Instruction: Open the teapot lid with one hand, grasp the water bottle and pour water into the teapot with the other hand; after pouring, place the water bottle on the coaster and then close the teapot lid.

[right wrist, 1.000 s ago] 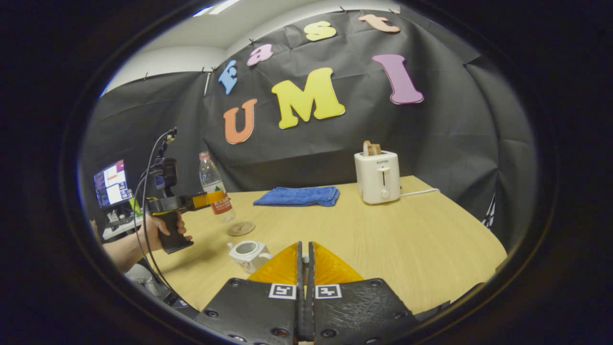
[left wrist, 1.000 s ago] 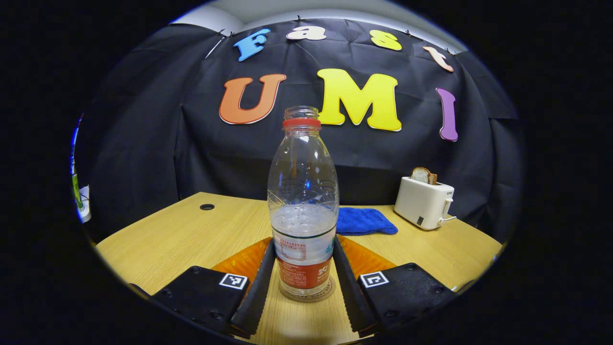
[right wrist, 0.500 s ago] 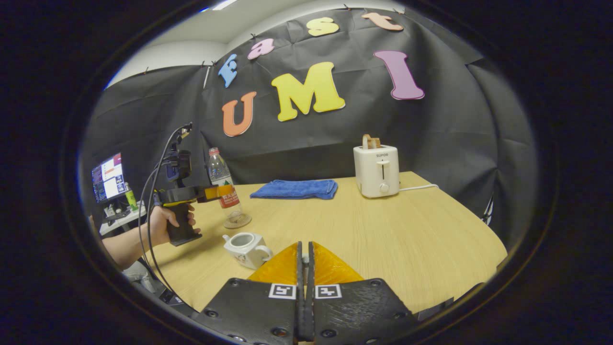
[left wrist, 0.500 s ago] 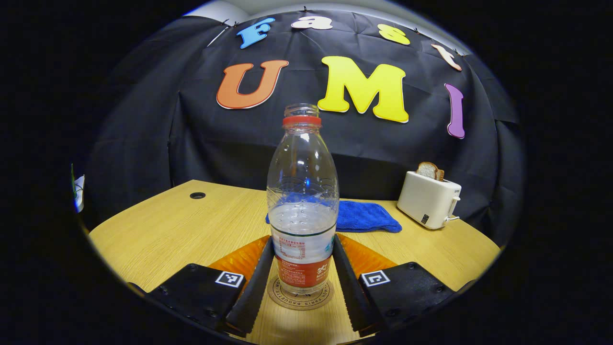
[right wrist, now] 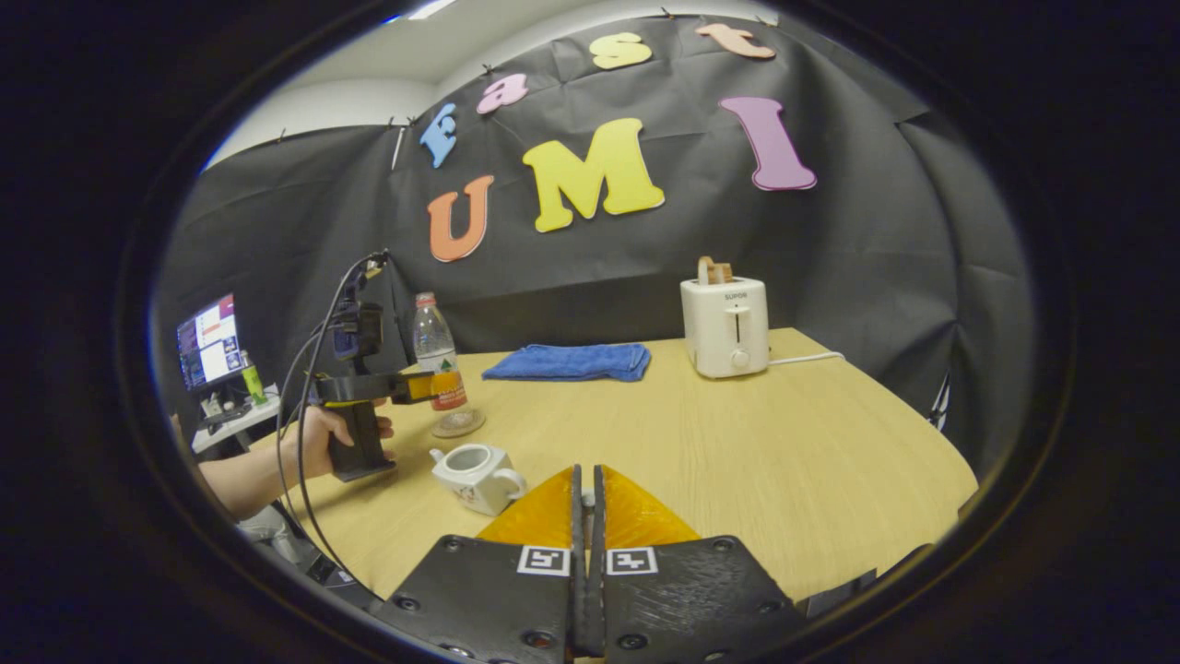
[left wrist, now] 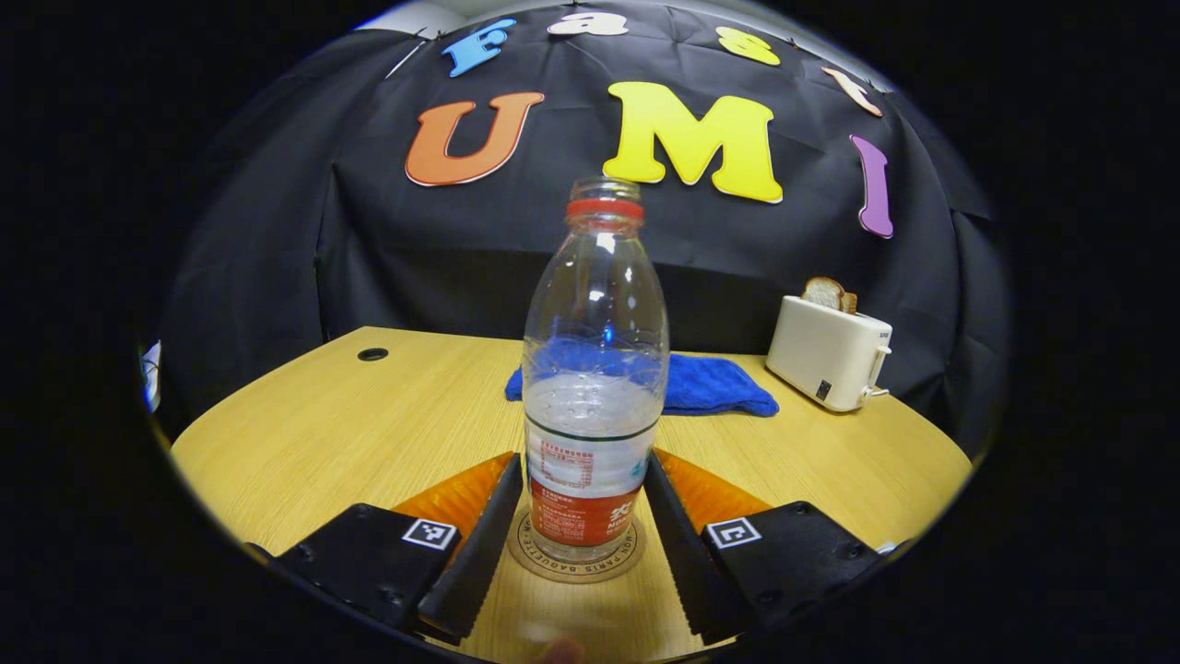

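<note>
1. Left gripper view: the water bottle (left wrist: 595,369) stands upright, its long axis vertical and its open, capless mouth pointing straight up, with a red ring just under the rim.
2. The bottle is clear plastic, filled with water to about half its height, with a white and red label around its lower part.
3. Its base sits on the round coaster (left wrist: 576,553), which lies flat on the wooden table (left wrist: 350,424).
4. The left gripper (left wrist: 576,544) has a finger on each side of the bottle's lower body. The fingers look slightly spread, and whether they press on the label I cannot tell.
5. Behind the bottle lie a folded blue cloth (left wrist: 714,385) and, off to the right, a white toaster (left wrist: 830,355) with a slice of bread in it.
6. Right gripper view: the right gripper (right wrist: 585,516) has its fingers closed together; a small pale thing shows in the slit between them, too small to identify.
7. The white teapot (right wrist: 477,475) stands lidless near the table's front edge, just beside the coaster.
8. A hand (right wrist: 318,443) holds the left gripper by its handle.
</note>
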### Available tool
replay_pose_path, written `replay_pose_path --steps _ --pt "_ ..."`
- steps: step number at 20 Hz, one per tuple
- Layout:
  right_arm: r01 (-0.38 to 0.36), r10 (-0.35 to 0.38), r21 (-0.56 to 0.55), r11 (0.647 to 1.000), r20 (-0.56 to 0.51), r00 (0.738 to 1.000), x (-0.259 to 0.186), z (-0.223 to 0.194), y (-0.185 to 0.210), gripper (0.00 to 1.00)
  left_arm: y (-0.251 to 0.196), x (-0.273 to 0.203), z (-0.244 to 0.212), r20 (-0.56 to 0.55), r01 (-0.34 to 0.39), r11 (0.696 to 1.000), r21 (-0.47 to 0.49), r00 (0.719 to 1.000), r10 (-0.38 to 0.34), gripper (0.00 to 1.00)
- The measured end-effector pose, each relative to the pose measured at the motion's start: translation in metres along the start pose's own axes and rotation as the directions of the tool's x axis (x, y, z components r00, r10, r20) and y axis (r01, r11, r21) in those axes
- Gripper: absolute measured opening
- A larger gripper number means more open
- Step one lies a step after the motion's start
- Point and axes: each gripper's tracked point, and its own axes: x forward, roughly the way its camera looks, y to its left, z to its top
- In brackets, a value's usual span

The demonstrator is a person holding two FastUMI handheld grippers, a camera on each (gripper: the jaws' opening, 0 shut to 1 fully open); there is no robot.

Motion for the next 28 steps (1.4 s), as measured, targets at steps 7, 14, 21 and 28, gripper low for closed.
replay_pose_path --steps 7,14,21,28 --pt "-0.014 0.014 -0.009 1.000 -0.004 1.000 0.001 -0.001 0.010 0.00 0.014 -0.019 0.006 0.030 -0.058 0.998 -0.003 0.998 0.058 0.97" --pt "-0.068 0.068 -0.036 0.997 -0.011 0.998 0.007 -0.001 0.041 0.00 0.017 -0.054 0.007 0.057 -0.058 0.997 0.060 0.997 0.054 0.97" --pt "-0.076 0.075 -0.053 0.996 -0.017 0.997 0.006 -0.002 0.050 0.00 0.015 -0.054 0.006 0.065 -0.042 0.998 0.049 0.997 0.038 0.96" --pt "-0.074 0.073 -0.055 0.996 -0.023 0.997 0.008 -0.003 0.048 0.00 0.013 -0.050 0.005 0.071 -0.038 0.998 0.045 0.997 0.035 0.97"
